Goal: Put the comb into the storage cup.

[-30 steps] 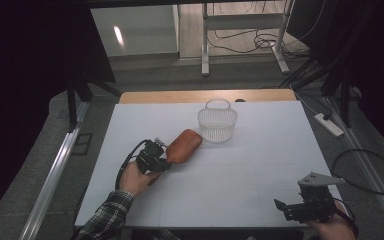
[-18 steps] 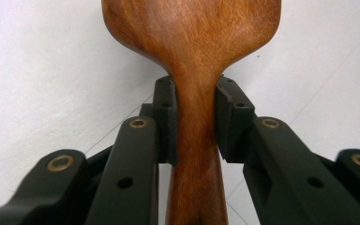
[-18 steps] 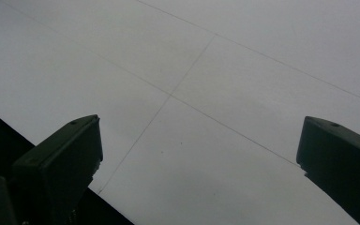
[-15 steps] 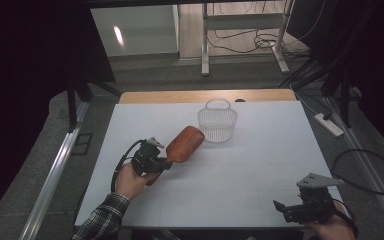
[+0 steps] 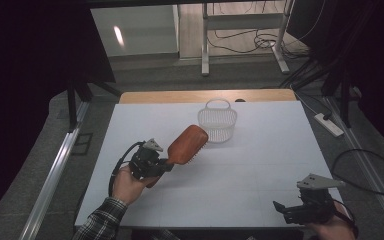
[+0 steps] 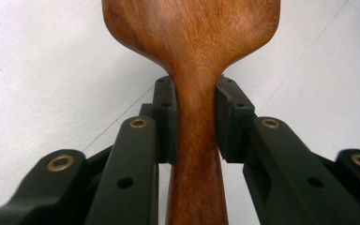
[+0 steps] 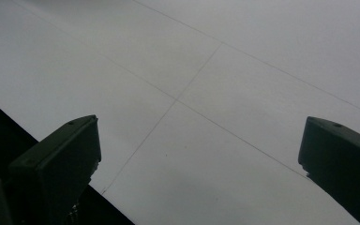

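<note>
- A white table (image 5: pixel 260 165) seen from above, with a person's forearms coming in from its six o'clock edge, a two-jaw gripper in each hand.
- The left gripper (image 5: pixel 166 165) sits at about eight o'clock from the table's middle. Its jaws are closed most of the way and pinch the narrow neck of a wooden hairbrush (image 5: pixel 187 145).
- In the left gripper view, the two black pads (image 6: pixel 166 119) press flat on either side of the brush's handle (image 6: pixel 197 140), just below where it widens into the head.
- The hairbrush is lifted clear of the table, its head tilted up toward two o'clock, bristles facing down.
- A small white wire basket (image 5: pixel 218 122) stands upright at about twelve o'clock from the table's middle, just beyond the brush's tip. The two look close but apart.
- The right gripper (image 5: pixel 300 212) rests near the five o'clock corner. In the right gripper view its jaws stand wide apart, with nothing but bare table between them.
- Judged step: the brush is in mid-carry toward the basket.
- The next move likely calls for raising the head above the basket's rim, centring it over the opening, then lowering and releasing. The brush seems longer than the basket is wide, so it will probably end up leaning on the rim, and a light basket could tip.
</note>
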`<state>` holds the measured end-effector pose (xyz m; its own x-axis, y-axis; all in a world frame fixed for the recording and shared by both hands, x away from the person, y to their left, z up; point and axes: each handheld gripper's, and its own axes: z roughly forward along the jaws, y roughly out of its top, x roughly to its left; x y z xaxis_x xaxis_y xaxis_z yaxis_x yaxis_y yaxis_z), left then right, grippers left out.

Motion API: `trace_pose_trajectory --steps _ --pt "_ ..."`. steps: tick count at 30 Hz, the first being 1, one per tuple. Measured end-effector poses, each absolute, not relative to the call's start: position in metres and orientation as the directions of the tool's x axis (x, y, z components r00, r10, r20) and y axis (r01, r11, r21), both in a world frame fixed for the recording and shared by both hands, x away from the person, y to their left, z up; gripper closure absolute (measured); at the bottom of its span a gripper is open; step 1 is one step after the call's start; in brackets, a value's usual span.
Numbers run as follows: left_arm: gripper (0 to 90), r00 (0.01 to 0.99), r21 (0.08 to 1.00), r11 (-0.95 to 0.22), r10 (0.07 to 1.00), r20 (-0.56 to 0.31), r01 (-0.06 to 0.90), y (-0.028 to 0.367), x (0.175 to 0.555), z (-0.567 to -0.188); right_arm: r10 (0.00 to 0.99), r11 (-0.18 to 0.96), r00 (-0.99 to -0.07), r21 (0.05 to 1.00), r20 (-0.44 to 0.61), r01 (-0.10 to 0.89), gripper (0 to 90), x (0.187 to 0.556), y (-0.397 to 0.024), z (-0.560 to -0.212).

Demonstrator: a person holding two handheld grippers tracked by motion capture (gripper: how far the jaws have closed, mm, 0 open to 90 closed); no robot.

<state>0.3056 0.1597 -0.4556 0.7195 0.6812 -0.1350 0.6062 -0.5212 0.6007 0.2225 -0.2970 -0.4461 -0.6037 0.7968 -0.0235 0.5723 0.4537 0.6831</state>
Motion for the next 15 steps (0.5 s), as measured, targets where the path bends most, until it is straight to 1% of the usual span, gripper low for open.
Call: trace_pose_trajectory --steps 15 --pt "72.3 0.725 0.625 -0.510 0.675 -0.135 0.591 0.164 0.286 -0.450 0.778 0.449 -0.628 0.705 -0.008 0.548 0.0 0.225 -0.291 -0.441"
